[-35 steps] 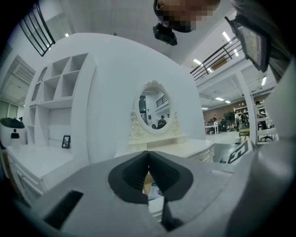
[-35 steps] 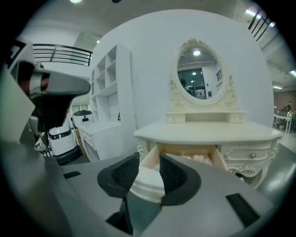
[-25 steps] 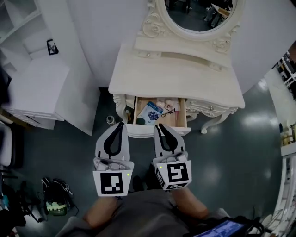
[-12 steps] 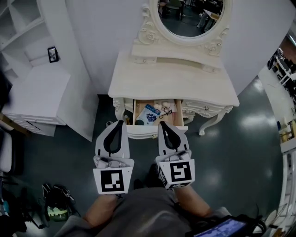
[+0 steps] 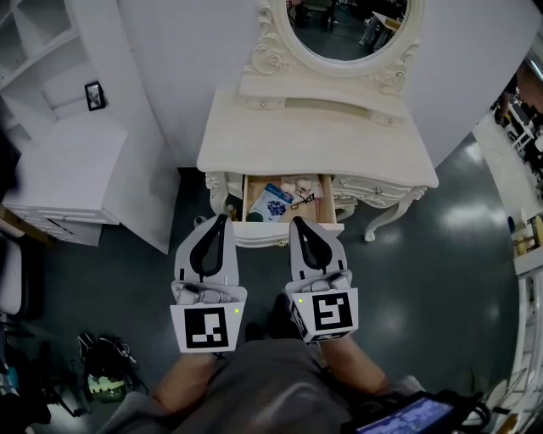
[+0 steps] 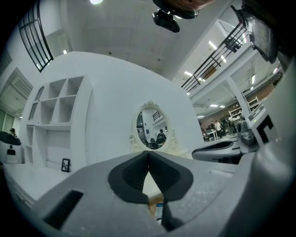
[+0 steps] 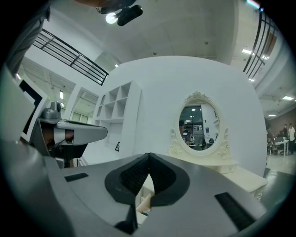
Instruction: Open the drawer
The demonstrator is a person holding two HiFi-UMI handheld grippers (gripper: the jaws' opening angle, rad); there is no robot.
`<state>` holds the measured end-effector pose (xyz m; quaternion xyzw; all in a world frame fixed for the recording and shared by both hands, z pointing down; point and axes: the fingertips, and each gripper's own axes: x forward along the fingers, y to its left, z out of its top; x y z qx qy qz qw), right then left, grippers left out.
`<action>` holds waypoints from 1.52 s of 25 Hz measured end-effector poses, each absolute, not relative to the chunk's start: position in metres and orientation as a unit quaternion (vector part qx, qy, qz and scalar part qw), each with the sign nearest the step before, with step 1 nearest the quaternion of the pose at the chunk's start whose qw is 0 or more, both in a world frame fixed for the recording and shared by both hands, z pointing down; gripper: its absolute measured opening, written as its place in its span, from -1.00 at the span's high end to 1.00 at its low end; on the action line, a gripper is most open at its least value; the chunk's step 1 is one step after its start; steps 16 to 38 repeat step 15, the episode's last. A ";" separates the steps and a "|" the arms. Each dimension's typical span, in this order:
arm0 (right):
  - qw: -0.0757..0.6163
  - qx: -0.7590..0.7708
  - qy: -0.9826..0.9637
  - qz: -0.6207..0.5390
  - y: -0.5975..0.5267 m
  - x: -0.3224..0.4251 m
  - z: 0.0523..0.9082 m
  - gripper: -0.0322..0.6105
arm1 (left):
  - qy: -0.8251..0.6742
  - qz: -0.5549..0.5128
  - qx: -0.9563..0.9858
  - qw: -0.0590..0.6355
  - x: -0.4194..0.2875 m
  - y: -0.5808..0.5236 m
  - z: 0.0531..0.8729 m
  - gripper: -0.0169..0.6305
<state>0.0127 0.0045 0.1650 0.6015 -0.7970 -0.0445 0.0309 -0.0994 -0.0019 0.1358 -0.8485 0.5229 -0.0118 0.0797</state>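
Note:
The cream dressing table (image 5: 314,144) with an oval mirror (image 5: 344,25) stands ahead of me. Its middle drawer (image 5: 271,235) is pulled out, and a blue packet and small items lie inside. My left gripper (image 5: 222,217) is shut on nothing, its tip by the drawer's left front corner. My right gripper (image 5: 294,221) is also shut and empty, its tip over the drawer front. In the left gripper view the jaws (image 6: 148,152) meet, with the mirror (image 6: 150,129) beyond them. The right gripper view shows its closed jaws (image 7: 149,154) aimed at the table and mirror (image 7: 200,129).
A white shelf unit (image 5: 68,161) with a small picture frame (image 5: 95,95) stands at the left. Bags and cables (image 5: 102,373) lie on the dark floor at lower left. A curved table leg (image 5: 382,225) reaches down at the right. The person's lap (image 5: 254,381) fills the bottom.
Both grippers have risen a little in front of the drawer. The drawer stays pulled out.

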 end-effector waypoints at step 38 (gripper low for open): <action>0.029 0.607 -0.793 -0.047 -0.001 0.015 0.167 0.86 | 0.519 -0.012 -0.851 0.081 -0.097 -0.008 0.139 0.90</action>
